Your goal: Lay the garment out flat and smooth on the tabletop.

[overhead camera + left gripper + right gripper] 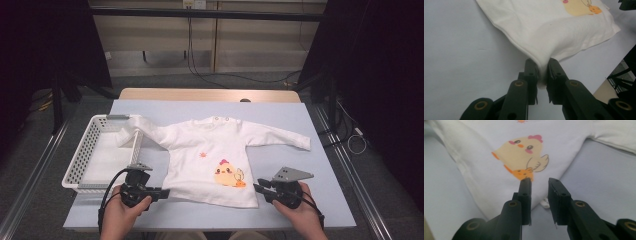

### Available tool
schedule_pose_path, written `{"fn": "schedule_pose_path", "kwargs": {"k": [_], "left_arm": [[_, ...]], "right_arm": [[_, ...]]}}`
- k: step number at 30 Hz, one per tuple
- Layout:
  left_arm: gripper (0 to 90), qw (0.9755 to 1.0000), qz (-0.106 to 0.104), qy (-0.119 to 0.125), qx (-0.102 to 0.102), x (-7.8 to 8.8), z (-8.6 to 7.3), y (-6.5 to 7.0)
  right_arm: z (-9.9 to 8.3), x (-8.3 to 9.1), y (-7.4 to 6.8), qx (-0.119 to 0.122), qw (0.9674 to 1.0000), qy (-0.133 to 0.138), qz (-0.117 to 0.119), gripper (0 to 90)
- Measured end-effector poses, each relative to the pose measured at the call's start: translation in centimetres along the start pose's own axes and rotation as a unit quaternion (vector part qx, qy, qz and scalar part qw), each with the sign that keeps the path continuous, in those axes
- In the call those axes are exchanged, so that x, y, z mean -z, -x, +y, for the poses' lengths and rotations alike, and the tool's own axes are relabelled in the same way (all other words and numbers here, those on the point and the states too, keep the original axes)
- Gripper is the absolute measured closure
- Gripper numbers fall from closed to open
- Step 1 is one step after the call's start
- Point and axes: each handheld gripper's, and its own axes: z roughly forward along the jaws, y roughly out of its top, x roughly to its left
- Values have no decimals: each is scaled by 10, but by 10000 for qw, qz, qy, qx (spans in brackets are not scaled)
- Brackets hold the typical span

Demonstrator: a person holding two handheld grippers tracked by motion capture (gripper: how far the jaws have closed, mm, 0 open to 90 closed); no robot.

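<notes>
Left claw [543, 75] is clamped on the shirt's [215, 155] near-left hem corner, cloth bunched between the pads; right claw [540, 192] has jaws apart over the near-right hem corner, nothing pinched, cloth just under the tips. Shirt lies flat, front up, mid-table [280, 210], hem toward the near edge, chick print [229, 175] low on the front

Risks, as I judge them: left grip is only on the tip of the corner, so a pull could slip it out or grab one layer only; with the right side loose, any lift drags the shirt skewed and wrinkles it; right jaws could close short of the hem and catch nothing

Around: white basket [82, 150] at the left edge, the shirt's left-side sleeve [131, 131] draped over its rim, likely to snag or tug the basket when the shirt moves. Other sleeve [280, 137] lies free toward the right edge. Cables on the floor beyond the far edge, no obstacle
</notes>
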Motion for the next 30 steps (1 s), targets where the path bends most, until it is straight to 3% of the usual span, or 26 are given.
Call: {"fn": "schedule_pose_path", "kwargs": {"k": [3, 5, 6, 10, 14, 18, 21, 26, 29, 30], "left_arm": [[723, 9999, 73, 88, -37, 1, 5, 0], [622, 9996, 209, 158, -108, 0, 8, 1], [594, 9995, 226, 207, -18, -2, 11, 2], [481, 9975, 587, 388, -13, -9, 26, 3], [491, 9963, 695, 503, 104, -12, 36, -1], [497, 9951, 891, 347, 269, -21, 33, -9], [491, 9962, 789, 310, 201, -19, 27, -8], [478, 9965, 643, 522, 136, -5, 18, -1], [468, 9974, 546, 460, 89, -1, 11, 2], [466, 9975, 555, 433, 110, -2, 9, 2]], "right_arm": [[4, -4, 12, -166, 9998, 89, -102, 667], [7, -10, 17, -236, 9996, 74, -158, 628], [8, -12, 17, -246, 9996, 69, -144, 623], [17, -33, 22, -224, 9995, -38, -233, 628], [21, -53, 25, -269, 9987, -236, -360, 638], [21, -61, 25, -229, 9985, -332, -362, 694], [21, -61, 24, -214, 9990, -321, -205, 847], [20, -58, 22, -182, 9990, -252, -331, 877], [18, -53, 23, -225, 9990, -217, -308, 894], [17, -51, 22, -165, 9990, -219, -361, 859]]}}
